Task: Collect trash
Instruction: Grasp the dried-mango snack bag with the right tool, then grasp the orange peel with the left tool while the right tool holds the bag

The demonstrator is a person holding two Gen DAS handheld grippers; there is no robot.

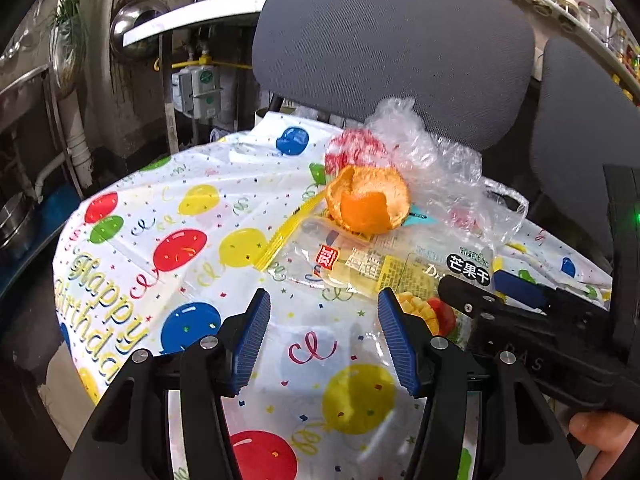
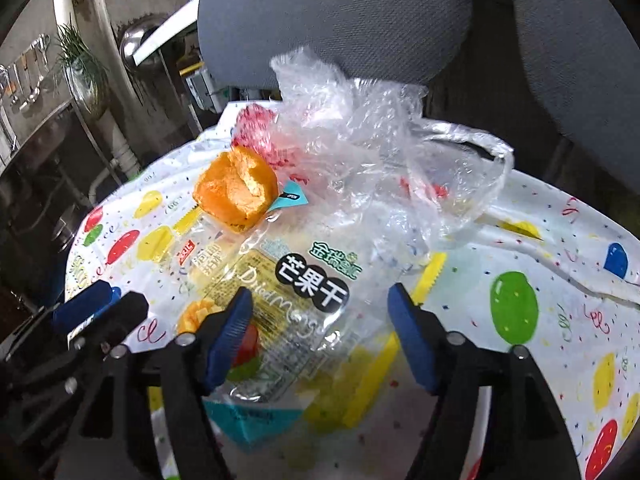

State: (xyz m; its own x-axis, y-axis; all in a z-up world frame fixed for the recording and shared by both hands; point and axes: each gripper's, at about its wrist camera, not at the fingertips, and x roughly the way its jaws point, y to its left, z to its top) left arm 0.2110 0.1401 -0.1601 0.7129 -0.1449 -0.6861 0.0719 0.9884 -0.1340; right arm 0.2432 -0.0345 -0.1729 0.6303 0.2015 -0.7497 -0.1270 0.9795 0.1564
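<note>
My right gripper [image 2: 320, 332] is low over the surface [image 2: 516, 312] with its blue fingers [image 2: 230, 332] spread wide. They hold nothing. The see-through mango snack wrapper [image 2: 288, 304] lies flat right between them, but the pads are not pressing on it. My left gripper [image 1: 322, 340] is close beside it. Its fingers [image 1: 252, 340] are about half open and hold nothing too. Only the party cloth with balloons [image 1: 180, 248] is under them, and the wrapper edge sits just by the right-hand finger.

A bit farther back, the orange peel [image 1: 368, 204] sits on the far end of the wrapper. Behind the peel is a crumpled clear plastic bag [image 2: 360, 136] with something red inside. I cannot tell what the red thing is. Past all that is a grey chair back [image 1: 392, 44].

I think my job now is to pick up the wrapper with my right fingers. It is thin and flat, so I should dip the tips down until they touch it, then squeeze so it bunches up into a little fold. If I stay too high, I will only pinch air. I should lift slowly, because the peel is resting on it and could roll off onto the cloth. The cloth is slippery and thin too, so I must be careful not to grab it along with the wrapper.
</note>
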